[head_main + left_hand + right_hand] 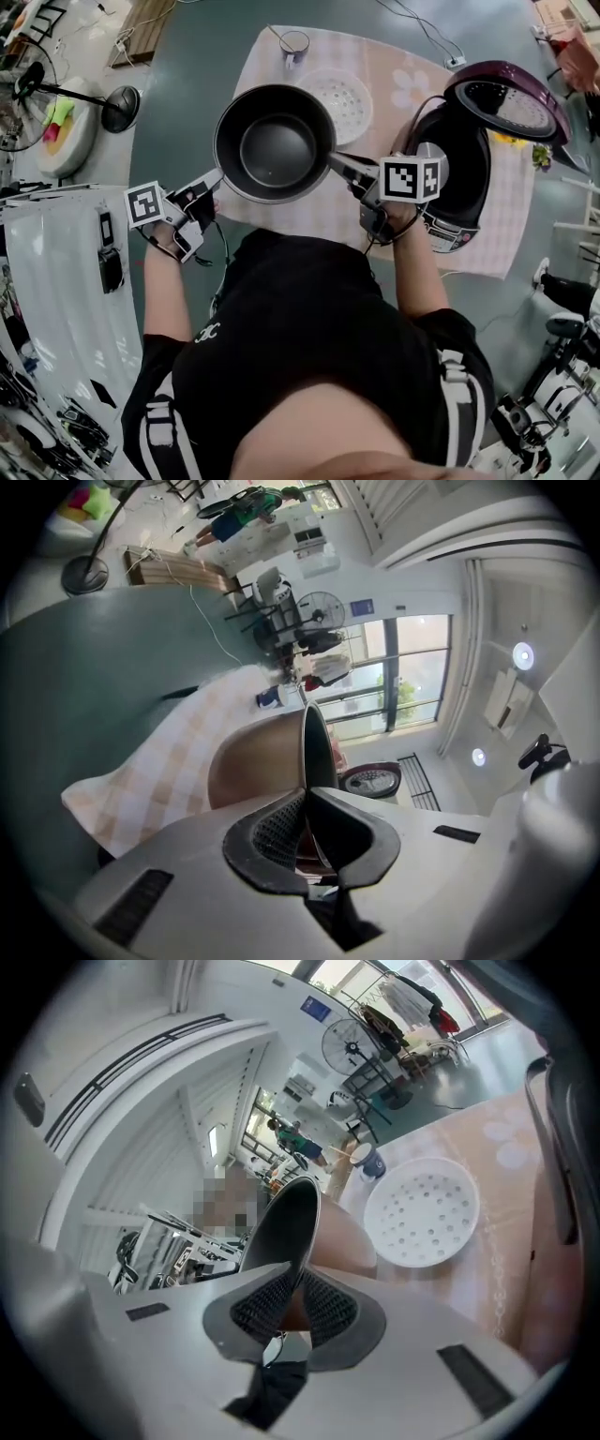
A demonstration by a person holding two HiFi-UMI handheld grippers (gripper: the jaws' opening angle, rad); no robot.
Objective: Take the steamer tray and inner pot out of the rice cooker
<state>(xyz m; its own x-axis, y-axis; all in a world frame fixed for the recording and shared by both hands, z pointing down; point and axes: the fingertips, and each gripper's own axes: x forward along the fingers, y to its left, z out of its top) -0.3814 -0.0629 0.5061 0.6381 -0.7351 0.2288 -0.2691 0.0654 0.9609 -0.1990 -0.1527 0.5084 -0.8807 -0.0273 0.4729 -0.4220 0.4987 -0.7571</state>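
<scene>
Head view: I hold the pot (275, 142) left of the cooker (461, 173), left gripper (217, 176) and right gripper (336, 161) each clamped on its rim; uneven lowering could make the thin rim slip.

Left gripper (217, 177) and right gripper (335, 161) are reaching forward and inward from bent arms. Each gripper's fingers (272, 829) are clamping the rim of the inner pot (275, 142) on opposite sides, one finger inside, one outside, holding it jointly.
</scene>
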